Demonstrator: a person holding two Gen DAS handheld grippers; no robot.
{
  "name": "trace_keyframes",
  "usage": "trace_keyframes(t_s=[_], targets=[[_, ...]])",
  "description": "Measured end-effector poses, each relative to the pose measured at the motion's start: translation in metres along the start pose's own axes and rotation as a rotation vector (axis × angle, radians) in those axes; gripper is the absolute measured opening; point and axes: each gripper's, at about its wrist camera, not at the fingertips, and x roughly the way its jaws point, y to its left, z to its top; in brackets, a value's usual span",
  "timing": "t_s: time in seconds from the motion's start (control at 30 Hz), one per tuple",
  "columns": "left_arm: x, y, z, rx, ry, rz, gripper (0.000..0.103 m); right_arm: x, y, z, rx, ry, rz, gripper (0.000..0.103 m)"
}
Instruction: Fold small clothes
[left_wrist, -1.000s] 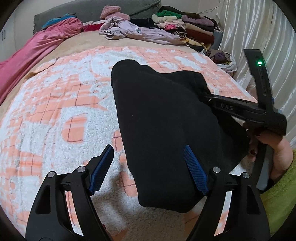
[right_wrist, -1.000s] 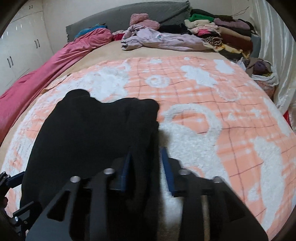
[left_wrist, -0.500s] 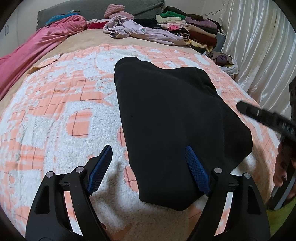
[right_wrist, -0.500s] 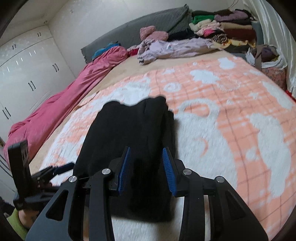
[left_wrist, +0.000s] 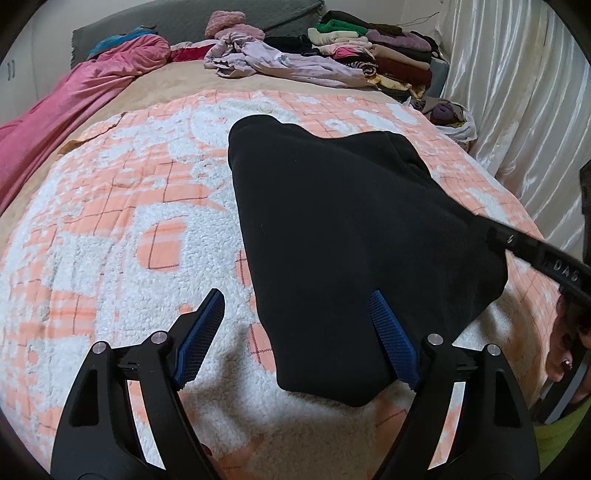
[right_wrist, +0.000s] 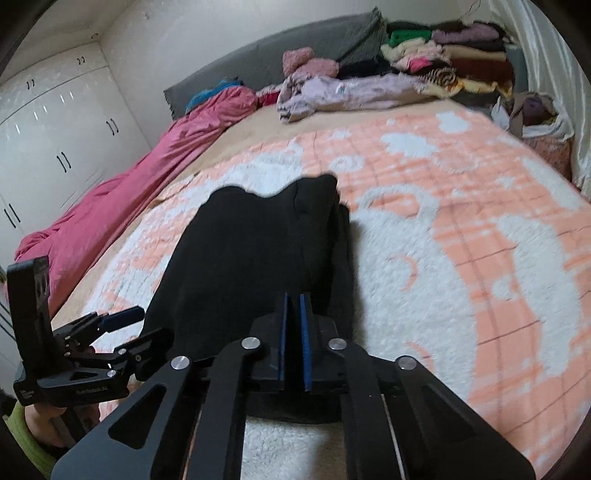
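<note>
**Garment lies lengthwise ahead of both grippers, near end between the left jaws**

Garment position: the black garment (left_wrist: 343, 236) lies flat on the orange-and-white blanket (left_wrist: 110, 229), partly folded, with its long axis running away from the person toward the pile of clothes (left_wrist: 373, 55) at the far end of the bed.

Left gripper (left_wrist: 295, 332): jaws stand wide and grip nothing. The near hem of the garment sits between and just beyond the fingertips; the right-side pad overlaps the cloth's edge, the left-side pad is over bare blanket.

Right gripper (right_wrist: 293, 306): jaws have just closed. Pads stand nearly together with only a thin gap. No cloth is visible between them, though the garment lies directly behind the tips.

Judgement: the left gripper is better placed for the next fold. The near hem faces its open jaws squarely, so a pinch there and a lift along the long axis appears the natural move.
</note>
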Motion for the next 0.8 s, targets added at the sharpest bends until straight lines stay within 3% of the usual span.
trace_keyframes(t_s=[0.3, 0.47, 0.6, 0.73, 0.8], targets=[[0.003, 0.003, -0.004, -0.005, 0.012, -0.011, 0.074, 0.022, -0.014, -0.018, -0.007, 0.058, -0.119, 0.004], [0.003, 0.005, -0.005, -0.012, 0.011, -0.008, 0.074, 0.012, -0.003, -0.016, -0.027, 0.035, -0.155, 0.016], [0.002, 0.007, -0.006, -0.020, 0.009, -0.012, 0.074, -0.005, 0.003, -0.016, -0.012, -0.021, -0.126, 0.016], [0.001, 0.006, -0.008, -0.019, 0.007, -0.011, 0.074, -0.005, 0.011, -0.023, -0.036, -0.010, -0.108, 0.016], [0.001, 0.007, -0.009, -0.020, 0.008, -0.013, 0.075, 0.002, 0.012, -0.027, -0.053, 0.009, -0.139, 0.016]])
